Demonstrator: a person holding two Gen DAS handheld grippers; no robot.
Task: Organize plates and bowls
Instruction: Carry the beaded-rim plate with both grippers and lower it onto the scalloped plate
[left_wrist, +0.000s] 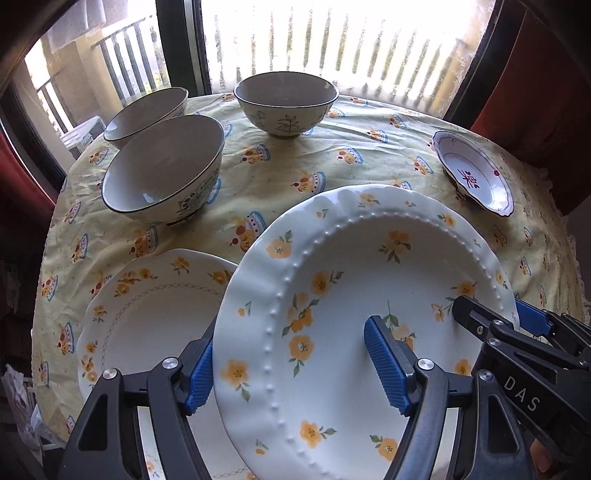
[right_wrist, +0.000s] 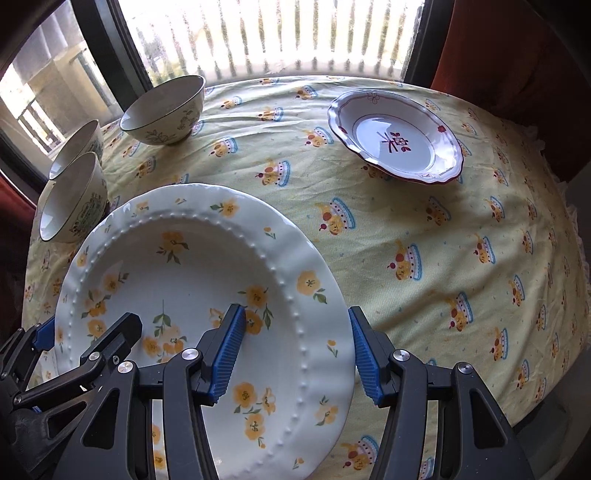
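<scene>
A large white plate with yellow flowers (left_wrist: 332, 258) (right_wrist: 184, 266) hangs tilted above the table, carried by both grippers. My left gripper (left_wrist: 291, 354) (right_wrist: 86, 330) is shut on its left rim, one blue pad under the edge and one inside the well. My right gripper (right_wrist: 295, 321) (left_wrist: 495, 314) is shut on the opposite rim in the same way. Below the carried plate, at the near left, lies a second flowered plate (left_wrist: 155, 306), partly hidden. Three cream bowls (left_wrist: 162, 170) (left_wrist: 147, 110) (left_wrist: 286, 99) stand at the far left and back.
A small scalloped dish with a red pattern (left_wrist: 476, 173) (right_wrist: 399, 136) sits at the far right. The round table has a yellow printed cloth (right_wrist: 443, 258) that drops off at the right and near edges. A window and red curtains lie behind.
</scene>
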